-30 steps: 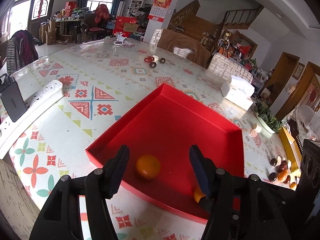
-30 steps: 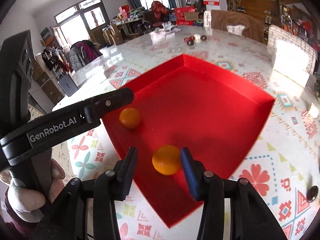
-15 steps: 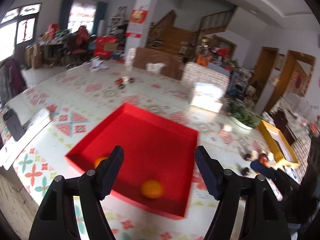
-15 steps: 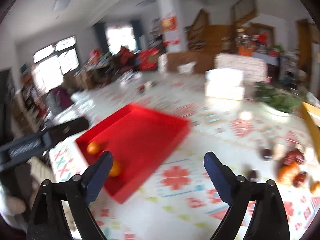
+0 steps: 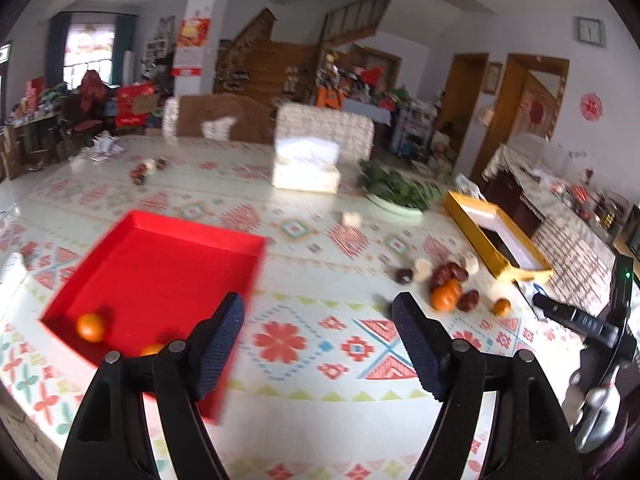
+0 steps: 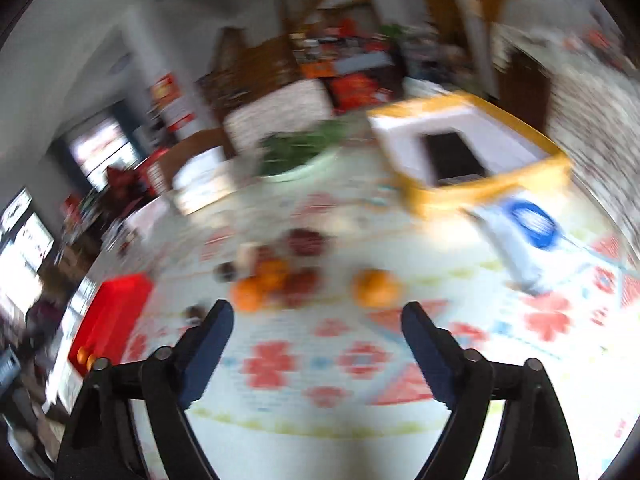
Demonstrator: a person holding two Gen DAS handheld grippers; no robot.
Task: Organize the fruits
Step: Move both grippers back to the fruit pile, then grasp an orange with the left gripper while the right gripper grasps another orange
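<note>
Left wrist view: the left gripper [image 5: 318, 312] is spread wide and empty, hovering over the patterned table [image 5: 304, 364].
Red tray [image 5: 168, 256]: left of that gripper; two oranges [image 5: 91, 327] lie at its near edge, presumably the sorted ones.
Loose fruit pile [image 5: 450, 282]: right of the red tray, beside the yellow box [image 5: 494, 246], likely still awaiting sorting.
Right wrist view: heavily blurred; the right gripper [image 6: 318, 322] also stands released and empty.
Lone orange [image 6: 375, 287]: far right of the red tray [image 6: 112, 312], just ahead between the parted fingers, probably the next pick.
</note>
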